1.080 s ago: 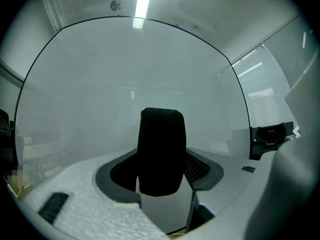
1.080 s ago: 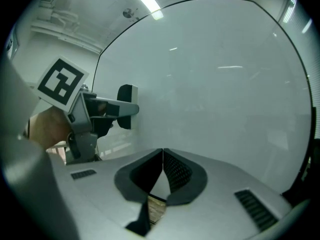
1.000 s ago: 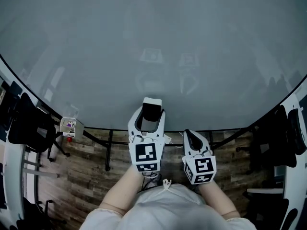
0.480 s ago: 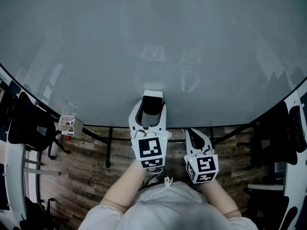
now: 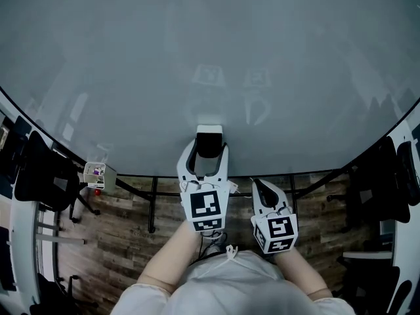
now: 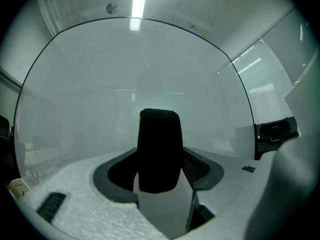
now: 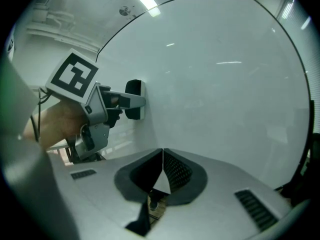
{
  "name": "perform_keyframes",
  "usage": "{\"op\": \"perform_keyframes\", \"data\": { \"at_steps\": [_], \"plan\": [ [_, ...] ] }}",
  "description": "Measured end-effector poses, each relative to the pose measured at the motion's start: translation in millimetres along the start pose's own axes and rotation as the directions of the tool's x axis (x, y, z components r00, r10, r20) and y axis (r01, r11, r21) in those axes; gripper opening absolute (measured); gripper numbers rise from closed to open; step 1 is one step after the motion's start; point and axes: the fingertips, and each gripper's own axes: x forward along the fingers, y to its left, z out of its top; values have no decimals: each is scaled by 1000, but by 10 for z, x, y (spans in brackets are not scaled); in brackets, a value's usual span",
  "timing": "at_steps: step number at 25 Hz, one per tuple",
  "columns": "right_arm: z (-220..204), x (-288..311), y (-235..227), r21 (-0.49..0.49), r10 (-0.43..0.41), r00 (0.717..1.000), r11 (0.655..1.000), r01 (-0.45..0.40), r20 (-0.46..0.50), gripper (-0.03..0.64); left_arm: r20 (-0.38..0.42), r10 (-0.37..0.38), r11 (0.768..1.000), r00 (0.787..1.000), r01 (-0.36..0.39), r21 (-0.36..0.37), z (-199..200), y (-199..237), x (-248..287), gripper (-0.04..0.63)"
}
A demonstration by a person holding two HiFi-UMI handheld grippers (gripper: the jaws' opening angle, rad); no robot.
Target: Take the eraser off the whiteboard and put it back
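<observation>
The eraser [image 5: 209,134], black with a white back, lies against the lower part of the big whiteboard [image 5: 210,64]. My left gripper [image 5: 209,151] is shut on it from both sides, pointing level at the board. In the left gripper view the eraser [image 6: 159,149] stands upright between the pads, filling the gap. The right gripper view shows the left gripper [image 7: 131,103] pressing the eraser [image 7: 134,100] to the whiteboard [image 7: 225,84]. My right gripper [image 5: 262,188] hangs lower and to the right, short of the board, shut with nothing in it [image 7: 162,156].
A small box of markers [image 5: 98,174] hangs at the board's lower left edge. The board's black stand legs [image 5: 152,202] reach down to a wooden floor. Dark office chairs stand at the left [image 5: 39,169] and right [image 5: 387,182].
</observation>
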Motion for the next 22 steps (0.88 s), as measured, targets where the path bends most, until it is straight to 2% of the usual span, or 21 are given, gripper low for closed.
{"op": "perform_keyframes", "data": {
  "at_steps": [5, 9, 13, 15, 18, 22],
  "plan": [
    [-31, -64, 55, 0, 7, 1000, 1000, -7, 2, 28, 8, 5, 1000, 1000, -5, 0, -55, -15, -200, 263],
    [-68, -98, 114, 3, 15, 1000, 1000, -15, 0, 28, 30, 5, 999, 1000, -4, -36, -138, -50, -395, 262],
    [-87, -137, 197, 0, 35, 999, 999, -35, 4, 28, -6, -10, 999, 1000, 10, -54, -311, -119, -561, 256],
    [-78, -157, 227, -4, 40, 999, 999, -40, 8, 28, -23, -17, 999, 1000, 16, -47, -386, -149, -637, 214],
    [-88, -176, 281, -5, 48, 999, 999, -48, 8, 28, -26, -2, 999, 1000, 1, -43, -474, -114, -774, 63],
    [-104, -202, 357, 17, 69, 997, 997, -70, 23, 28, -55, -31, 999, 998, 28, -45, -609, -142, -880, 20]
  ]
}}
